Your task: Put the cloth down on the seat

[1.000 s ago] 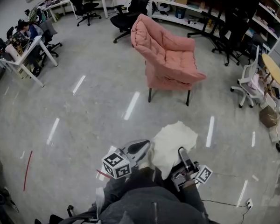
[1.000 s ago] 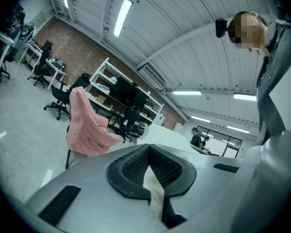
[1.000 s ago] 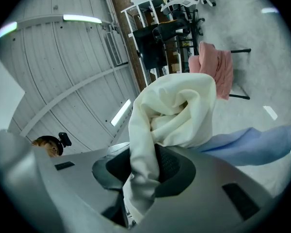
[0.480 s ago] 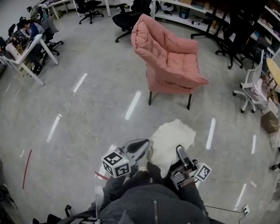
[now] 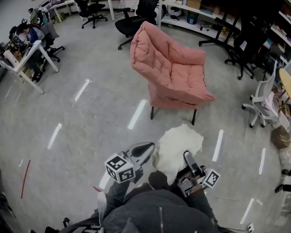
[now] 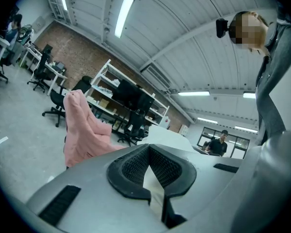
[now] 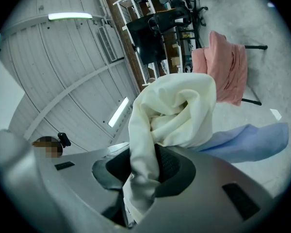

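item: cream cloth (image 5: 178, 147), held above the floor, well apart from the pink chair (image 5: 170, 72) at 12 o'clock.
change: the chair is seen nearer than a second ago; the approach is judged under way, the seat (image 5: 186, 79) not yet reached.
left gripper (image 5: 146, 153): jaws pinched on a thin cloth edge.
right gripper (image 5: 188, 160): jaws clamped on a bunched fold.
long axis: 7 to 1 o'clock, free end pointed to 1.
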